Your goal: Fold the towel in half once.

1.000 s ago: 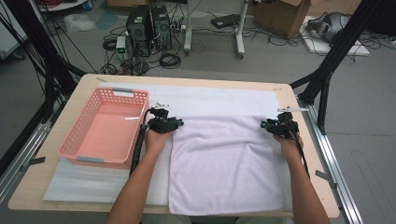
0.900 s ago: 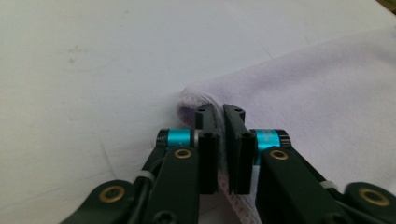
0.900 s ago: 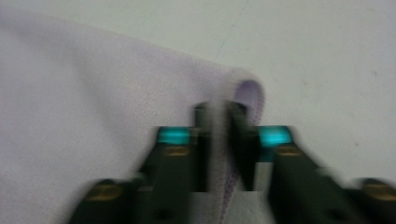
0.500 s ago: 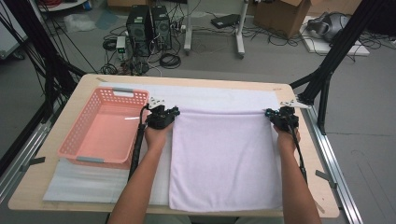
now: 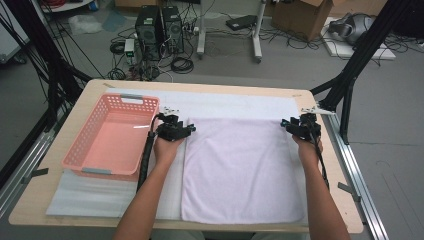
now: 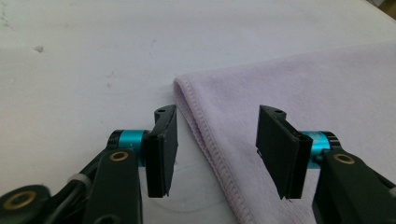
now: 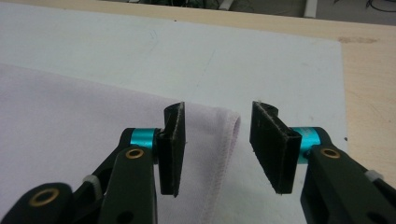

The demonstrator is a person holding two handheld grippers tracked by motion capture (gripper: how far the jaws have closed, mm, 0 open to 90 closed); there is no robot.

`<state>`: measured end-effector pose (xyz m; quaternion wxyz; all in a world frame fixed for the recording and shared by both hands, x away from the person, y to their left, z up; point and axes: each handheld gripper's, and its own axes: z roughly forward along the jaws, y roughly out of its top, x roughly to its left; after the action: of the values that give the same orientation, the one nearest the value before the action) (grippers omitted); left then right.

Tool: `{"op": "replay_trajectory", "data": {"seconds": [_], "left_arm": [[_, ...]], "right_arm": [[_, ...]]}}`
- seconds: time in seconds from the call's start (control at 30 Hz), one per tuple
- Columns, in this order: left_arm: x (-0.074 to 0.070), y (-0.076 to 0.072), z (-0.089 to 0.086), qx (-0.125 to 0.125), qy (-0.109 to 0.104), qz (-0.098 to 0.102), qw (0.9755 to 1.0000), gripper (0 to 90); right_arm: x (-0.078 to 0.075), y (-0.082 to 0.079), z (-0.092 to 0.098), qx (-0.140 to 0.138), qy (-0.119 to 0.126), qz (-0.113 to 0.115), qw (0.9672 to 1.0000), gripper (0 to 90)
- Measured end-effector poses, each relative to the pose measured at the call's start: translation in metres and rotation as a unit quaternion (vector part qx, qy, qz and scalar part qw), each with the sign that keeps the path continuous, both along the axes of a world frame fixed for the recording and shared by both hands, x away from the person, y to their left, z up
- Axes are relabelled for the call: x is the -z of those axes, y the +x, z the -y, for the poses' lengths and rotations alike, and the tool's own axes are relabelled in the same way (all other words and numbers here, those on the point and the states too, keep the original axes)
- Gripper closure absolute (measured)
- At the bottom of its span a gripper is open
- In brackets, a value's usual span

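Observation:
A pale lilac towel [image 5: 242, 170] lies spread flat on the white mat [image 5: 230, 105]. My left gripper [image 5: 189, 129] is at its far left corner and my right gripper [image 5: 286, 123] at its far right corner. In the left gripper view the left gripper [image 6: 217, 149] is open. The towel's stitched edge [image 6: 201, 135] lies flat on the mat between the jaws, clear of both pads. In the right gripper view the right gripper [image 7: 217, 149] is open over the other corner [image 7: 229, 126], also untouched. Both pairs of jaws have just been opening.
A pink plastic basket [image 5: 80, 162] stands empty on the left of the mat, close beside my left forearm. The wooden table [image 5: 85, 100] ends just beyond the mat. Metal rails run along both sides, and black frame legs stand at the far corners.
Both hands have edged slightly toward the table's far side. The towel's far edge now lies straight and a little farther out.

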<state>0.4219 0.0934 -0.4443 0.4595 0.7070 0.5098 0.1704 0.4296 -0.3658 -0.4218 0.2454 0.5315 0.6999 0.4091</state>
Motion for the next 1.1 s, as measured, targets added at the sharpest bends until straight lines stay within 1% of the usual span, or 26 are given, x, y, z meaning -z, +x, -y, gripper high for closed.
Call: {"op": "replay_trajectory", "data": {"seconds": [0.1, 0.13, 0.2, 0.23, 0.27, 0.3, 0.33, 0.37, 0.4, 0.43, 0.47, 0.5, 0.53, 0.57, 0.6, 0.63, 0.67, 0.7, 0.73, 0.77, 0.8, 0.83, 0.9, 0.93, 1.03, 1.1], "left_arm": [[0.003, -0.006, 0.0, 0.014, 0.001, -0.002, 0.9999, 53.1], [0.004, -0.008, 0.0, 0.017, 0.004, -0.007, 0.9998, 54.8], [0.008, -0.008, 0.001, 0.02, 0.018, -0.025, 0.9993, 57.7], [0.008, -0.007, 0.002, 0.016, 0.019, -0.027, 0.9993, 61.7], [0.008, -0.007, 0.002, 0.011, 0.022, -0.027, 0.9993, 68.1], [0.008, -0.006, 0.003, 0.009, 0.026, -0.028, 0.9992, 80.3], [0.008, -0.006, 0.004, 0.0, 0.03, -0.024, 0.9993, 83.7], [0.007, -0.006, 0.005, -0.011, 0.039, -0.018, 0.999, 85.4], [0.007, -0.006, 0.005, -0.023, 0.044, -0.018, 0.9986, 85.9], [0.008, -0.006, 0.004, -0.028, 0.037, -0.022, 0.9987, 85.9], [0.008, -0.006, 0.003, -0.028, 0.032, -0.024, 0.9988, 84.5], [0.007, -0.006, 0.002, -0.026, 0.029, -0.021, 0.999, 78.7], [0.007, -0.007, 0.001, -0.022, 0.024, -0.022, 0.9992, 66.0], [0.007, -0.009, 0.0, -0.017, 0.015, -0.024, 0.9995, 56.9], [0.007, -0.012, 0.0, -0.01, 0.007, -0.026, 0.9996, 54.2], [0.006, -0.014, 0.001, -0.001, 0.007, -0.033, 0.9994, 51.2], [0.005, -0.017, 0.002, 0.01, 0.013, -0.038, 0.9992, 46.2], [0.003, -0.02, 0.004, 0.022, 0.012, -0.038, 0.999, 43.2], [0.001, -0.026, 0.005, 0.027, 0.007, -0.023, 0.9993, 42.8], [0.0, -0.034, 0.005, 0.025, -0.001, -0.004, 0.9997, 43.1], [-0.001, -0.04, 0.006, 0.031, -0.001, 0.007, 0.9995, 43.4], [-0.002, -0.045, 0.006, 0.038, -0.002, 0.007, 0.9993, 43.4], [-0.002, -0.057, 0.007, 0.048, -0.001, 0.009, 0.9988, 43.0], [-0.002, -0.064, 0.008, 0.053, 0.003, 0.006, 0.9986, 43.0], [-0.001, -0.085, 0.007, 0.06, 0.004, 0.019, 0.998, 43.3], [0.001, -0.098, 0.005, 0.058, -0.001, 0.016, 0.9982, 44.3]], "right_arm": [[-0.005, -0.007, 0.002, -0.012, 0.001, -0.004, 0.9999, 56.1], [-0.006, -0.01, 0.003, -0.016, -0.003, -0.008, 0.9998, 57.5], [-0.006, -0.015, 0.004, -0.029, -0.003, -0.025, 0.9993, 58.0], [-0.005, -0.017, 0.004, -0.037, -0.005, -0.031, 0.9988, 59.0], [-0.004, -0.019, 0.003, -0.042, -0.009, -0.037, 0.9984, 59.7], [-0.003, -0.02, 0.003, -0.048, -0.017, -0.05, 0.9974, 58.7], [-0.001, -0.021, 0.001, -0.05, -0.02, -0.061, 0.9967, 58.3], [0.0, -0.021, 0.0, -0.054, -0.023, -0.068, 0.9959, 58.2], [0.001, -0.022, -0.002, -0.057, -0.026, -0.072, 0.9954, 58.0], [0.001, -0.022, -0.003, -0.059, -0.028, -0.071, 0.9954, 57.5], [0.0, -0.023, -0.004, -0.064, -0.029, -0.069, 0.9951, 57.1], [-0.001, -0.025, -0.006, -0.066, -0.033, -0.068, 0.9949, 56.8], [-0.003, -0.027, -0.007, -0.07, -0.033, -0.067, 0.9947, 56.4], [-0.004, -0.03, -0.008, -0.071, -0.033, -0.06, 0.9951, 56.4], [-0.005, -0.033, -0.008, -0.072, -0.03, -0.052, 0.9956, 56.3], [-0.005, -0.037, -0.007, -0.074, -0.026, -0.053, 0.9955, 55.6], [-0.005, -0.041, -0.006, -0.075, -0.022, -0.05, 0.9956, 55.6], [-0.005, -0.047, -0.005, -0.076, -0.018, -0.049, 0.9957, 55.6], [-0.005, -0.052, -0.003, -0.082, -0.017, -0.049, 0.9953, 55.7], [-0.005, -0.059, -0.002, -0.087, -0.016, -0.047, 0.995, 56.0], [-0.005, -0.067, -0.001, -0.088, -0.016, -0.045, 0.995, 56.2], [-0.004, -0.075, 0.0, -0.088, -0.018, -0.044, 0.995, 56.5], [-0.001, -0.093, 0.003, -0.089, -0.011, -0.042, 0.9951, 57.4], [0.002, -0.102, 0.005, -0.09, -0.01, -0.04, 0.9951, 58.0], [0.011, -0.128, 0.009, -0.093, -0.01, -0.042, 0.9948, 60.8], [0.016, -0.142, 0.011, -0.099, -0.01, -0.048, 0.9939, 62.7]]}}
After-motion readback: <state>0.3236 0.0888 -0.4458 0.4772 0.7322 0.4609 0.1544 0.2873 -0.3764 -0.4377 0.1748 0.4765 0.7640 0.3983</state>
